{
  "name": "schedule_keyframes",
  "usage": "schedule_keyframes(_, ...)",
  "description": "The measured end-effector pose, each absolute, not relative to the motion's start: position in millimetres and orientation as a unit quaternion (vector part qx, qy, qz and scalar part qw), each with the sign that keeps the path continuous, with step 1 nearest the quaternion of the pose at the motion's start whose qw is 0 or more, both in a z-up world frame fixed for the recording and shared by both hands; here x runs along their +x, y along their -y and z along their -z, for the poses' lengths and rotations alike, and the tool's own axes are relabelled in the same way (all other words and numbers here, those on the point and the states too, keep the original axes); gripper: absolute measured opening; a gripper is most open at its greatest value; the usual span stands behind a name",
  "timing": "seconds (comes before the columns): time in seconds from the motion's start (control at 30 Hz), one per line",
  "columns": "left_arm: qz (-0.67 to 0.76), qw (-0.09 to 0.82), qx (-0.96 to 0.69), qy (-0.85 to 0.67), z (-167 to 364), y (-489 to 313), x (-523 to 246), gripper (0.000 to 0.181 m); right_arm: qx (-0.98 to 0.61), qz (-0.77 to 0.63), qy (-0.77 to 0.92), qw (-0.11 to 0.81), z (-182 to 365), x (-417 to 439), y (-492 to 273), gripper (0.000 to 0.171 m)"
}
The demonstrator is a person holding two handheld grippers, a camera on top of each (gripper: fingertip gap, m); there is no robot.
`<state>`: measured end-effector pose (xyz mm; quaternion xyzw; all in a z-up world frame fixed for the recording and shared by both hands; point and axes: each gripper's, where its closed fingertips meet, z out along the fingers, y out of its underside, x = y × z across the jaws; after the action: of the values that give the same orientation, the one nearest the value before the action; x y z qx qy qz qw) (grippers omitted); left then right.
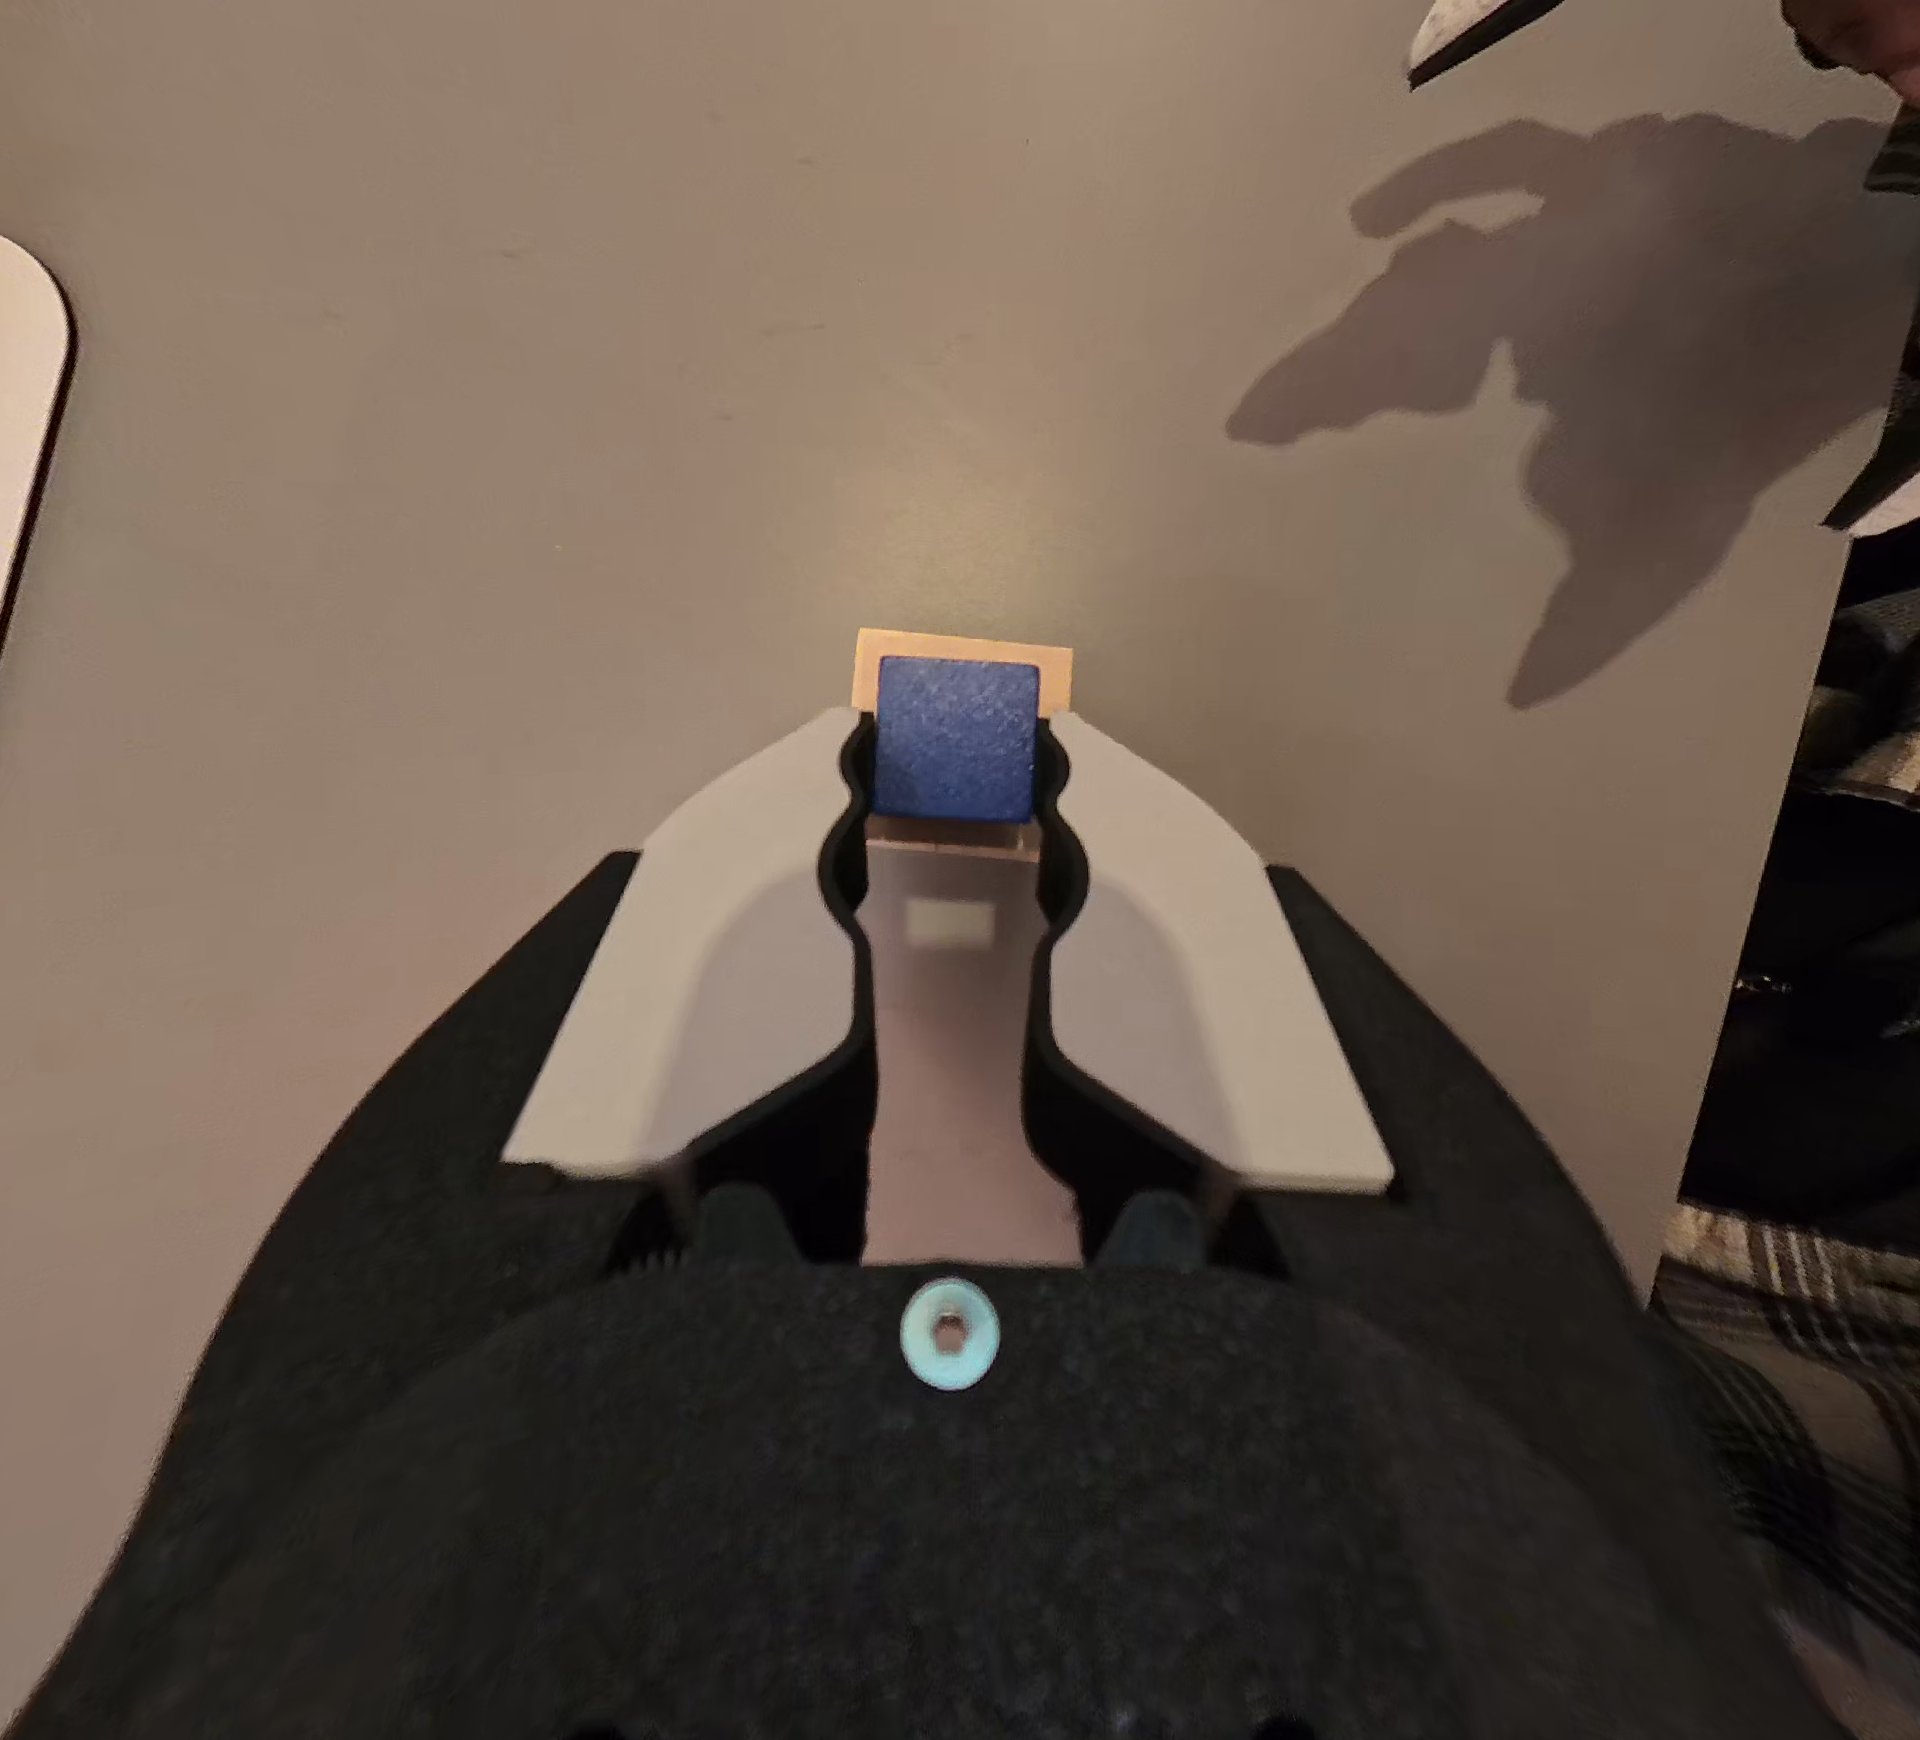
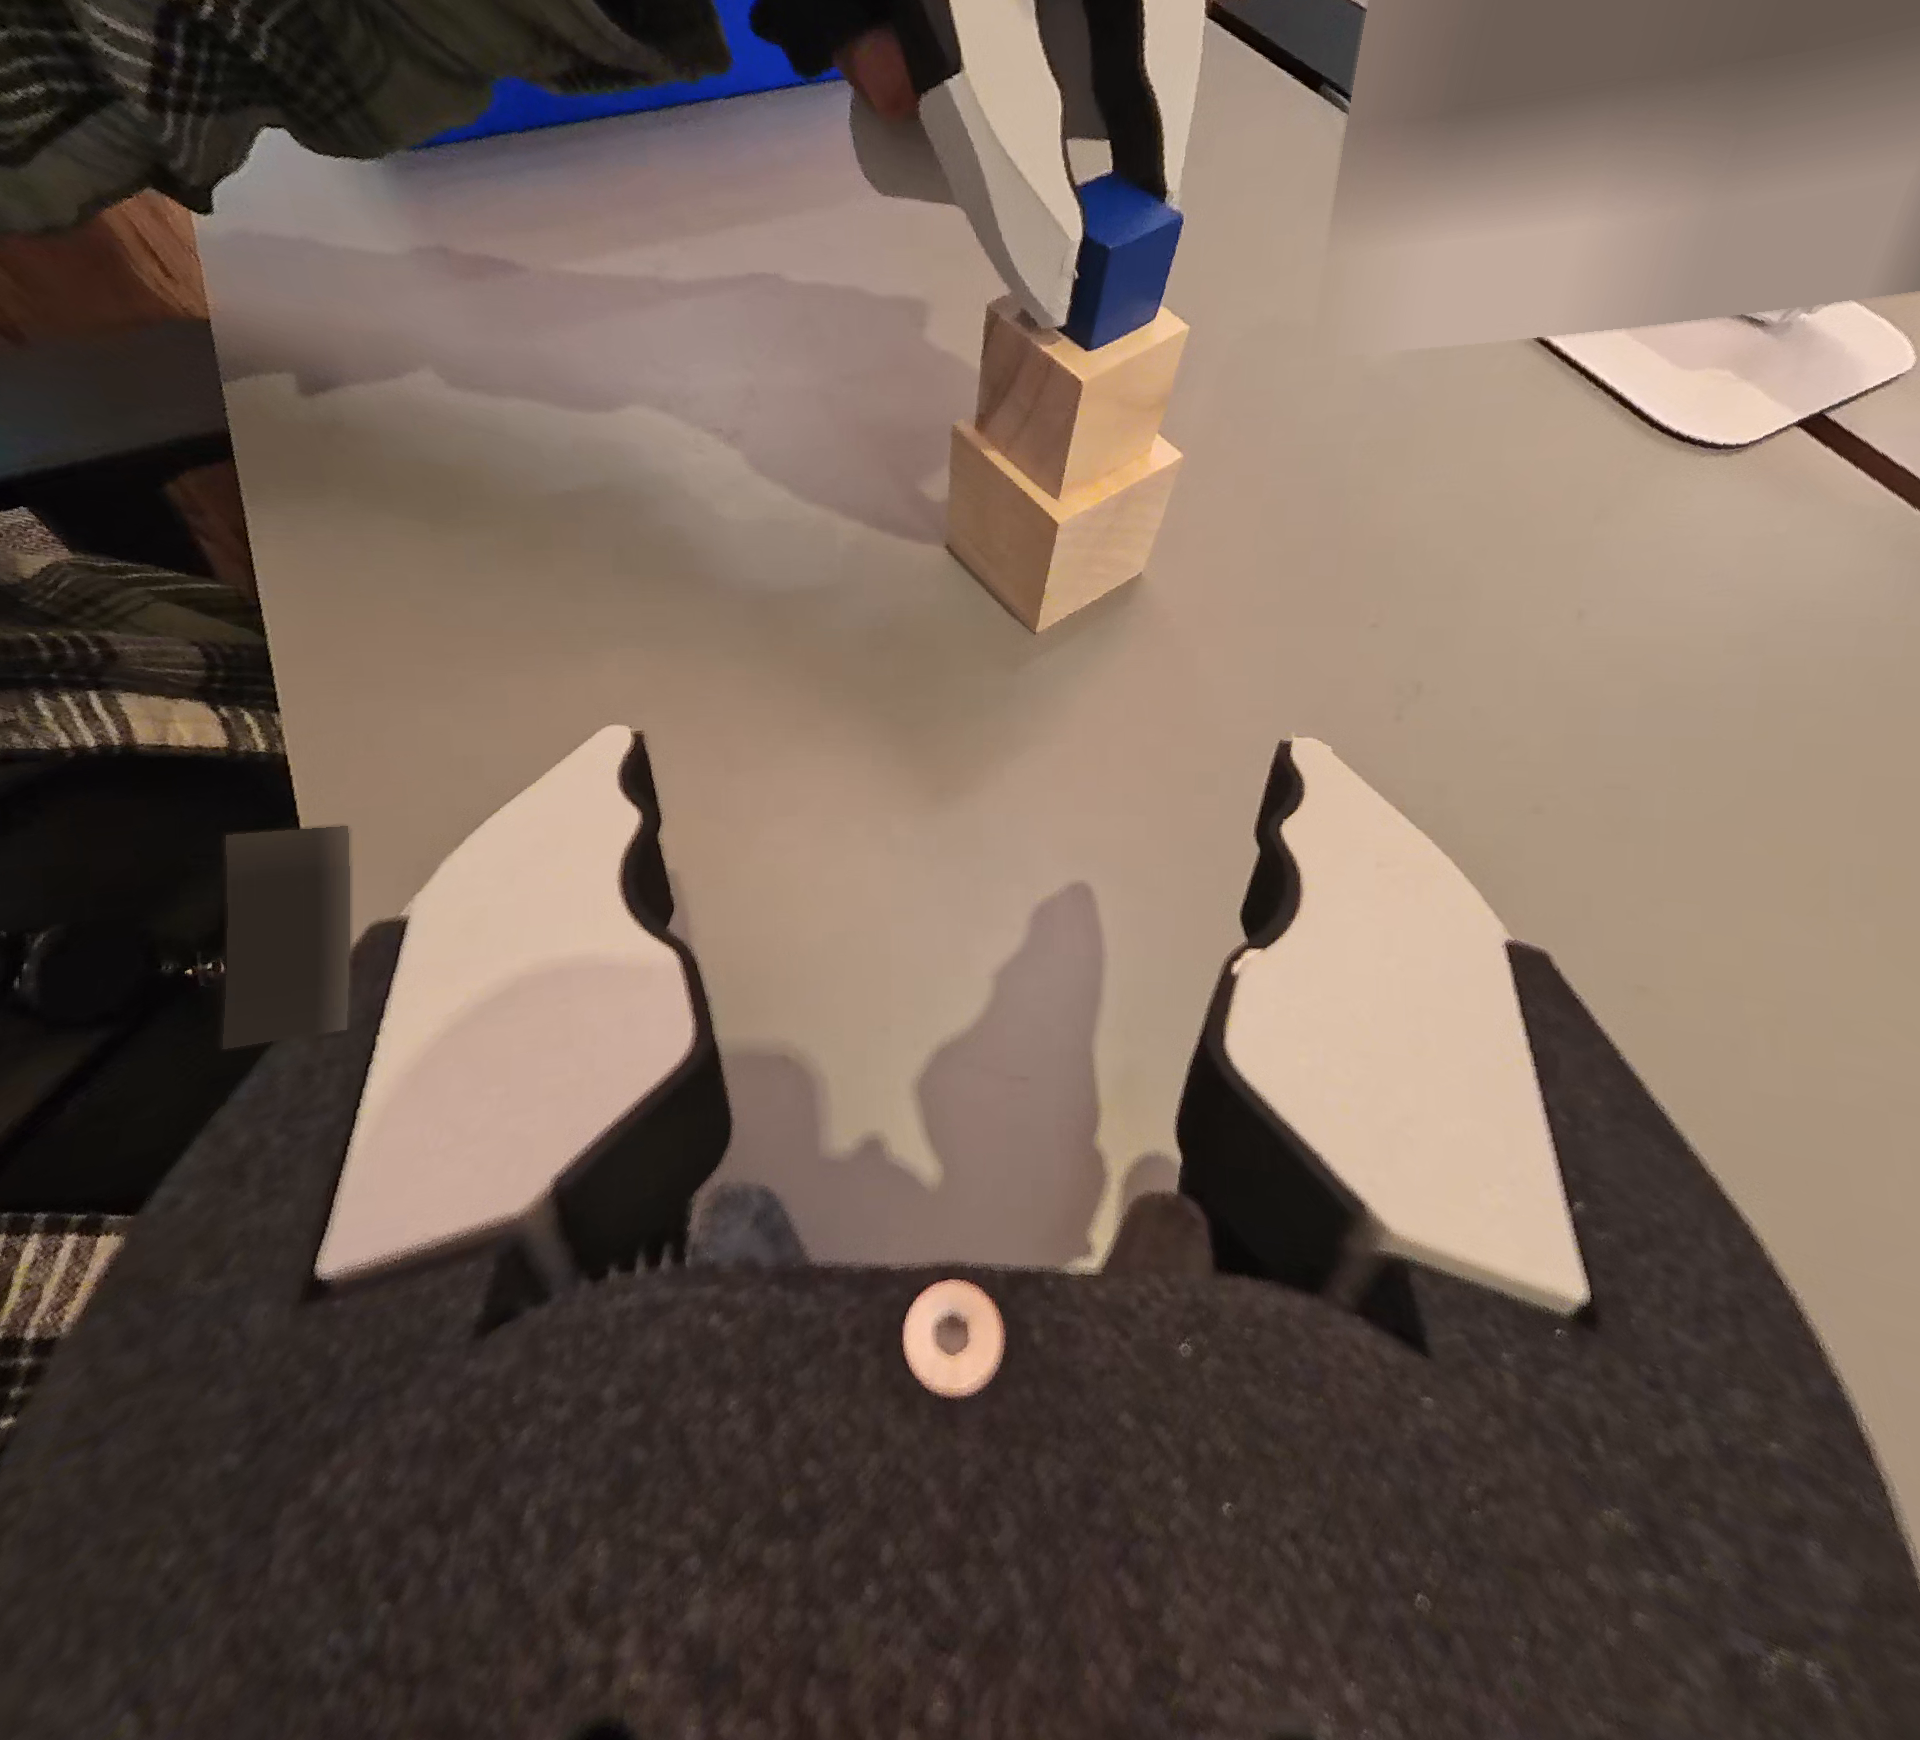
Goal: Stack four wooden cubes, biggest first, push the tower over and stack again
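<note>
While the left gripper [image 2: 1117, 262] clamps the blue cube [image 2: 1127, 272] onto the two-cube wooden stack [image 2: 1070, 464], a skewed release could topple it; the right gripper [image 2: 961, 843] hangs wide open, empty, nearby

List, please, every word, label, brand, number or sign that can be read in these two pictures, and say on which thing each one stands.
There are none to quote.
Small blue wooden cube: plain faces, no marking.
Two light natural-wood cubes: plain wood only.
Left hand-held gripper and right hand-held gripper: white fingers, no print visible.
Grey table top: bare of print.
Grey patches in the right wrist view are blur overlays, not things.
</note>
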<state>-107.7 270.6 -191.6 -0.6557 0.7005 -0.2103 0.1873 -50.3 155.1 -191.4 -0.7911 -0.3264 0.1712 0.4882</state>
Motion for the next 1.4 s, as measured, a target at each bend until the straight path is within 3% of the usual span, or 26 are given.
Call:
schedule_keyframes(0.1, 0.212, 0.179, -0.656, -0.702, 194, -270, -109, 0.035, -0.789, -0.173, 0.325, 0.491, 190, -51, -155, 0.109)
schedule_keyframes(0.27, 0.215, 0.199, -0.662, -0.690, 184, -278, -117, 0.067, -0.789, -0.172, 0.322, 0.494, 189, -50, -155, 0.110)
schedule_keyframes(0.43, 0.171, 0.277, -0.680, -0.657, 158, -338, -171, 0.076, -0.786, -0.171, 0.320, 0.500, 186, -47, -154, 0.110)
schedule_keyframes(0.53, 0.176, 0.290, -0.675, -0.655, 162, -375, -207, 0.072, -0.785, -0.175, 0.320, 0.501, 186, -47, -155, 0.110)
schedule_keyframes(0.9, 0.120, 0.185, -0.669, -0.710, 262, -428, -264, 0.059, -0.788, -0.175, 0.334, 0.488, 193, -55, -156, 0.110)
schedule_keyframes(1.27, 0.144, 0.166, -0.685, -0.694, 274, -426, -255, 0.021, -0.790, -0.176, 0.330, 0.486, 197, -52, -157, 0.110)
schedule_keyframes(1.4, 0.201, 0.196, -0.714, -0.641, 239, -417, -232, 0.021, -0.791, -0.174, 0.327, 0.488, 195, -49, -156, 0.109)
